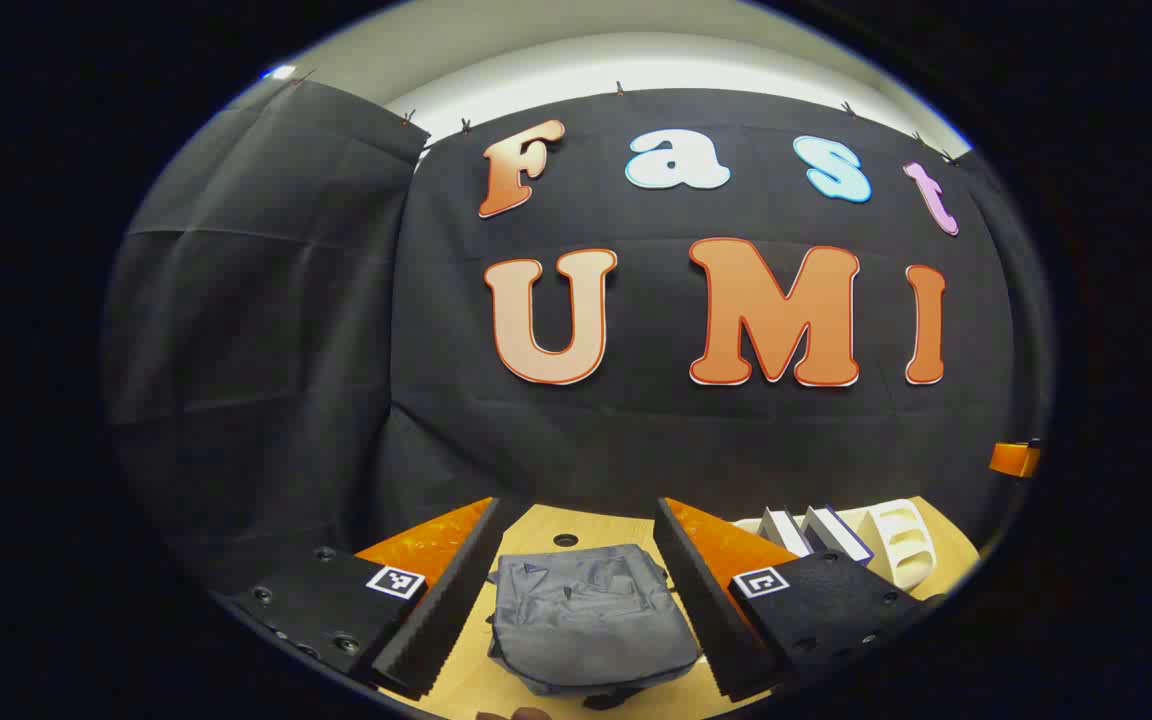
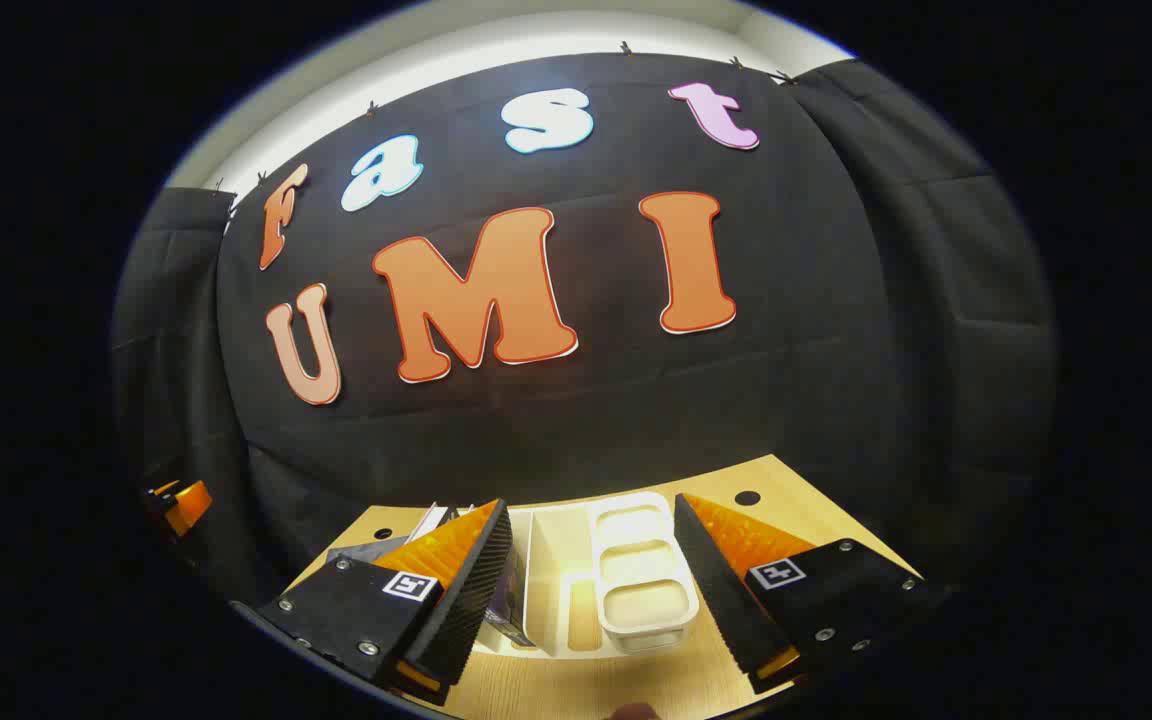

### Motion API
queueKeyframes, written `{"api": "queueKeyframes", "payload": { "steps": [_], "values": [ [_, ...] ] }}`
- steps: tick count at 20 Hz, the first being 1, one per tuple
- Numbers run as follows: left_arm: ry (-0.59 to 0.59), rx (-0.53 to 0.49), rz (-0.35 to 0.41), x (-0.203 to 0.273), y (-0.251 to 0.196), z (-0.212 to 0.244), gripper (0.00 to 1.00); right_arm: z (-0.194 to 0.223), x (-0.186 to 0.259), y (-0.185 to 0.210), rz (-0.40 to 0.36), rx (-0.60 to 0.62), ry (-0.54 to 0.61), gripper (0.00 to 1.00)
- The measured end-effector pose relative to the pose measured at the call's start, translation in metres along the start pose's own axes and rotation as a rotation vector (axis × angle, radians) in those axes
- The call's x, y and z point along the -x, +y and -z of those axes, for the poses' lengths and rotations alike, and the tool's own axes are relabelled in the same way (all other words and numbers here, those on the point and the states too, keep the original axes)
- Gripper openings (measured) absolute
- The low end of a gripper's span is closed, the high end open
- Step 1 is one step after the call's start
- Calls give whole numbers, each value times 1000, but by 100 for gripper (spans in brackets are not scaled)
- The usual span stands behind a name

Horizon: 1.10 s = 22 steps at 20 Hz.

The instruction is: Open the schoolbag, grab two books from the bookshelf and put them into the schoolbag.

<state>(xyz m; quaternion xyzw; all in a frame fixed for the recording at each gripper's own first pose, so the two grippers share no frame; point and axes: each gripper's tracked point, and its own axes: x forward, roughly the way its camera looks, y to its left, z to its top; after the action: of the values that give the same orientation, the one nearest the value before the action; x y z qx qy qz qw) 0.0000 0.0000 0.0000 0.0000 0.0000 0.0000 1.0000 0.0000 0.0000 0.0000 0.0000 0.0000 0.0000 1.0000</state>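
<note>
A grey schoolbag lies flat on the wooden table in the left gripper view, its flap closed. My left gripper hangs open above it, the bag showing between the fingers. To the right stands a white bookshelf with two upright books in it. In the right gripper view my right gripper is open over the white bookshelf. A book stands beside its left finger, and a corner of the grey schoolbag shows at the left.
The other gripper's orange part shows at the far right of the left gripper view, and another orange gripper part sits far left in the right gripper view. The table has round holes and ends at the black cloth wall.
</note>
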Motion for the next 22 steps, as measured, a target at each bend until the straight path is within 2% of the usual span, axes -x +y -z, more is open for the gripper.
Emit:
{"api": "queueKeyframes", "payload": {
  "steps": [8, 13, 16, 22],
  "values": [
    [-3, 6, 126, -43, -11, 0, 96, -8, 7, 10, 86, 68, -78, 97],
    [-19, -2, 155, -52, -3, -1, 96, -12, 11, 22, 99, 109, -84, 97],
    [-9, -21, 153, -54, 7, 5, 96, -19, 16, 37, 90, 123, -115, 97],
    [-8, -23, 135, -45, 29, 7, 96, -14, 23, 53, 73, 137, -103, 97]
  ]
}}
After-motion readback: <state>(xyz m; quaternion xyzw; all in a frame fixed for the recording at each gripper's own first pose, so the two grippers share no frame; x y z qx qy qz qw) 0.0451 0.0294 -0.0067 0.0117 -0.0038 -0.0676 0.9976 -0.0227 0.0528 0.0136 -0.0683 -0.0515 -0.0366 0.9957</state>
